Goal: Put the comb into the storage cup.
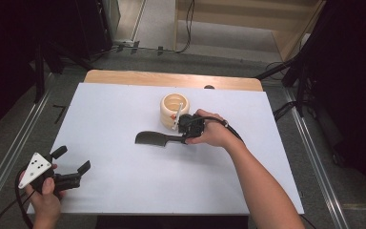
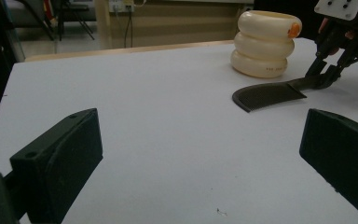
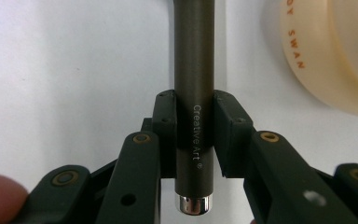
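Note:
A dark fan-shaped brush lies on the white table, its wide head pointing left. My right gripper is shut on the brush's handle, which reads "Creative Art" and ends in a silver cap. In the left gripper view the brush head rests on the surface with the right gripper clamped on its handle. A cream ribbed ring-stack container stands just behind the right hand. My left gripper hovers open at the table's near left corner, its pads wide apart and empty.
The white sheet covers a wooden table whose bare back edge shows. The cream container sits close to the right of the handle. A cable trails from the right gripper. Dark stands and rails flank the table.

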